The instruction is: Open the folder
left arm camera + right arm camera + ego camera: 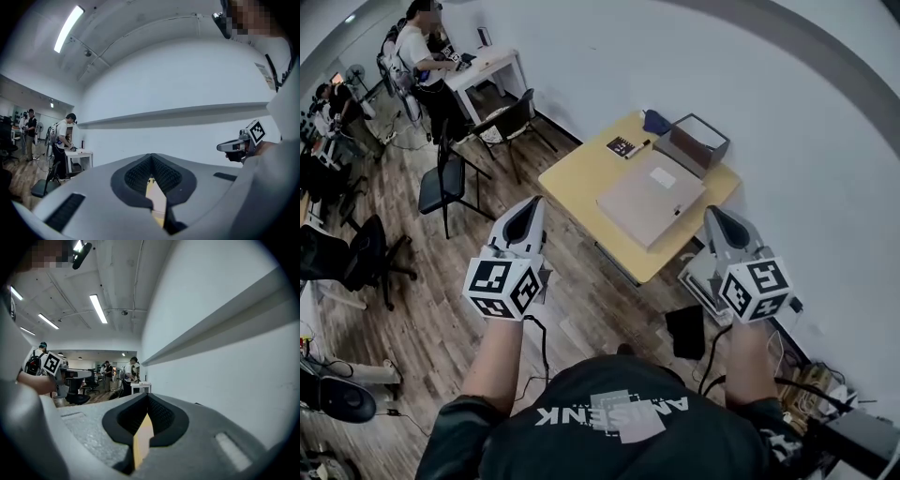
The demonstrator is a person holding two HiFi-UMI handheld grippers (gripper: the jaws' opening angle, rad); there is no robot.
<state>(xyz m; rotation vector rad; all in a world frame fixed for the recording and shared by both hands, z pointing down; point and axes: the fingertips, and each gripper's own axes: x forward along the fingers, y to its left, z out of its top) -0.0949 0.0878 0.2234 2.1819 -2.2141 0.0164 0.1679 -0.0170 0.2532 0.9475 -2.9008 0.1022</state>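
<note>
Both tools are out in front, level, and well short of the work. The left gripper (524,223) sits at about eleven o'clock from the person and the right gripper (724,228) at about one. In the left gripper view the left gripper's (151,163) dark pads meet with nothing between them. It's the same in the right gripper view: the right gripper (146,405) is closed and empty. That makes sense, since there's nothing within reach to grab yet.

The folder (651,200) lies at roughly twelve o'clock ahead. It's a flat, pale slab, closed, in the middle of the yellow table (571,176), and it is well apart from both grippers. It lies flat with bare tabletop round it on the near side, which should leave an edge of the cover free to lift. Which edge is the spine I can't tell from here.

A grey box (693,142) stands at the folder's one o'clock, close against its far end. It may crowd the cover if it swings that way. A small black book (622,146) lies at the folder's eleven o'clock, out of the way.

Nothing has started on the folder: it's untouched, and the jaws will need to part before either can pinch the cover.
</note>
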